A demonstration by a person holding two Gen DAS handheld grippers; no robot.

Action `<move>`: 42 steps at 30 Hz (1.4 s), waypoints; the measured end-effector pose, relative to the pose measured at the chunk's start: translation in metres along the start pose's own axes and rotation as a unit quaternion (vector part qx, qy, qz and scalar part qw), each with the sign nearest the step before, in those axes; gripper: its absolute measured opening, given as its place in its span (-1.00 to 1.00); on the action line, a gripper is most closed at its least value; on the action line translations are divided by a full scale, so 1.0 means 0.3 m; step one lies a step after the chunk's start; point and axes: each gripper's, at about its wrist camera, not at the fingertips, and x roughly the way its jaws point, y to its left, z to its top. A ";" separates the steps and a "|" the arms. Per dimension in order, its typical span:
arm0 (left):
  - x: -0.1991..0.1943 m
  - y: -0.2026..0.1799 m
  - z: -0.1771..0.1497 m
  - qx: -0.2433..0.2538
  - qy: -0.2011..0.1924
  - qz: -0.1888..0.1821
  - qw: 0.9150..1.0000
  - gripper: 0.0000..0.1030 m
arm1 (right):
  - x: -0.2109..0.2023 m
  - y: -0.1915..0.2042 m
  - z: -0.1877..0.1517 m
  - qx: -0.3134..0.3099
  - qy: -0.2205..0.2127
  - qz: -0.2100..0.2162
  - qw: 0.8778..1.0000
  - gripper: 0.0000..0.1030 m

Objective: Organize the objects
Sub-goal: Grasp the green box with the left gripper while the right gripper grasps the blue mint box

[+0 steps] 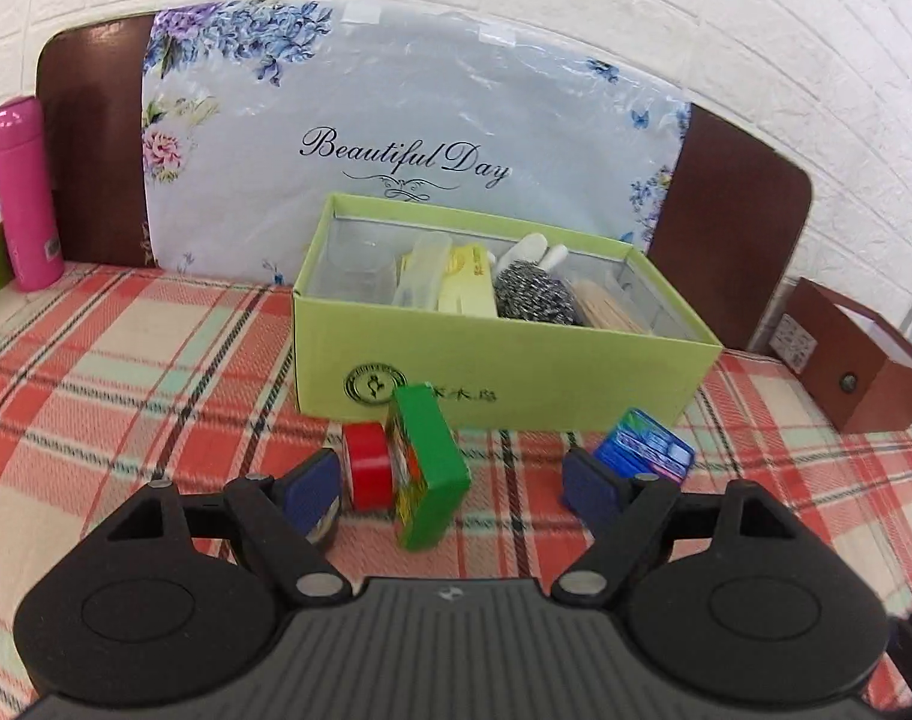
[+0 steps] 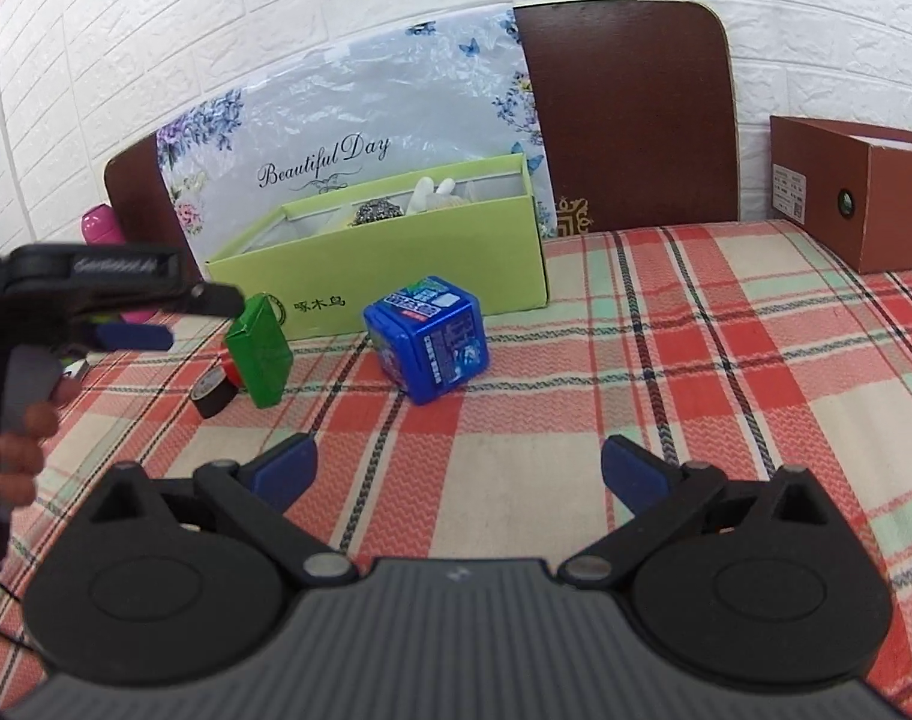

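While the left claw (image 1: 450,489) is hanging spread around the tilted green box (image 1: 429,468), closing squarely avoids nudging the red tape roll (image 1: 366,471); the right claw (image 2: 459,474) is idling spread.

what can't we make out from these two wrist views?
- Black tape roll: in the left wrist view almost wholly hidden behind the left hand-held gripper's pad.
- Red tape roll: in the right wrist view mostly hidden behind the green box.
- Green storage box contents: near wall hides the lower parts in both views.
- Blue box: print too small to read.
- Right hand-held gripper: open, holding nothing.
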 end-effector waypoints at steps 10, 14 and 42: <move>0.099 0.001 -0.013 0.033 0.056 -0.012 0.998 -0.54 | -0.007 -0.004 -0.010 -0.007 0.003 -0.002 1.000 1.00; 0.005 0.018 -0.051 0.041 0.064 -0.068 0.995 -0.60 | 0.066 0.028 0.022 -0.067 0.001 0.003 0.998 1.00; -0.047 0.011 -0.177 0.062 0.082 -0.104 0.989 -0.56 | 0.205 0.095 0.076 -0.124 0.036 -0.014 0.992 0.27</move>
